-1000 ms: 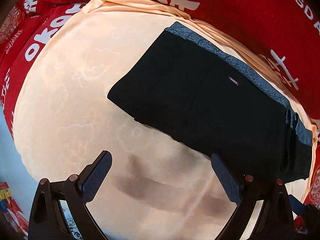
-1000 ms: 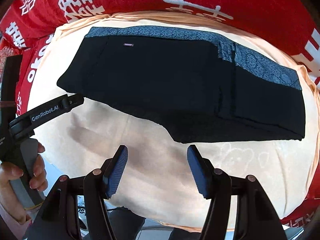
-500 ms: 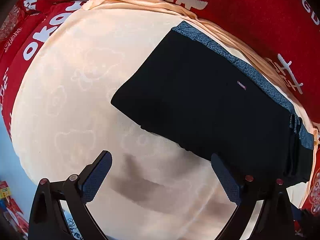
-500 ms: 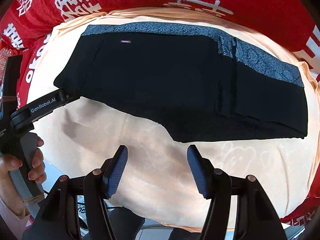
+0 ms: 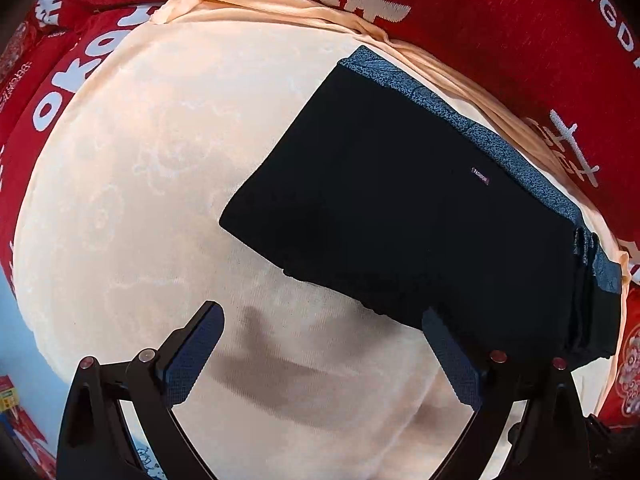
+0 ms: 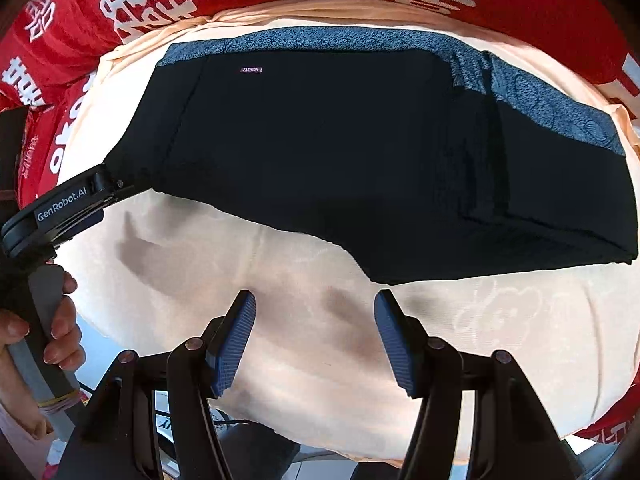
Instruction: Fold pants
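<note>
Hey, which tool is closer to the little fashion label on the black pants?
Probably the left. The left tool sits at the pants' near left corner, below-left of the label. The right tool hovers over the peach cloth, off the pants' front edge.

A home bedroom: red wedding bedding (image 5: 500,40), peach sheet (image 5: 160,200).

One pair of pants (image 6: 360,160); two tongs, left tongs (image 5: 322,344); right tongs (image 6: 316,340); one hand (image 6: 44,332).
</note>
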`<act>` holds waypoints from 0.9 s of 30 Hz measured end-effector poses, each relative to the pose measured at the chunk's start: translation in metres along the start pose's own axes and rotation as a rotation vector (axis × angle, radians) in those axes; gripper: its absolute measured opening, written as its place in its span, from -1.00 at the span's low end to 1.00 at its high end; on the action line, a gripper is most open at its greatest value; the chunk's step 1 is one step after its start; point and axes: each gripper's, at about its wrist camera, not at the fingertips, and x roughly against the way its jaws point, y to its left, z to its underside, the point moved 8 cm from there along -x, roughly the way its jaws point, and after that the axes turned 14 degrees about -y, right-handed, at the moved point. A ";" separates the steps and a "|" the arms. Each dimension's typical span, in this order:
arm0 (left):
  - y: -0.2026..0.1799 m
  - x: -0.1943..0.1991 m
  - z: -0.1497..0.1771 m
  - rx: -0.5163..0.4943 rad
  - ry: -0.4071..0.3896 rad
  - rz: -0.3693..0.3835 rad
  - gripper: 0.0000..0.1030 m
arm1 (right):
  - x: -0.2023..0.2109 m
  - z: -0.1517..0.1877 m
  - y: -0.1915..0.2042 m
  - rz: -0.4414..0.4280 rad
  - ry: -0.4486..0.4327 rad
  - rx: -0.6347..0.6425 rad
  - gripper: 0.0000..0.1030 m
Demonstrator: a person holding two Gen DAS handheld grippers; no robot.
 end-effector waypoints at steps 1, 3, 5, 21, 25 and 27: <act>0.000 -0.001 -0.001 0.004 0.002 0.005 0.94 | -0.001 0.001 0.000 -0.001 0.000 -0.004 0.28; -0.002 -0.004 -0.002 0.042 0.012 0.046 0.94 | -0.002 0.001 0.001 -0.004 0.000 -0.009 0.28; 0.000 -0.002 -0.003 0.103 0.011 0.106 0.94 | -0.002 0.003 0.000 -0.005 0.000 -0.008 0.28; -0.006 -0.018 -0.009 0.316 -0.028 0.427 0.94 | -0.002 0.002 -0.009 0.009 0.012 -0.013 0.28; -0.012 -0.021 -0.015 0.327 -0.062 0.450 0.96 | -0.006 0.003 -0.008 0.005 0.019 -0.001 0.28; -0.012 -0.021 -0.018 0.359 -0.077 0.456 0.96 | -0.010 0.005 -0.007 0.004 0.025 0.008 0.28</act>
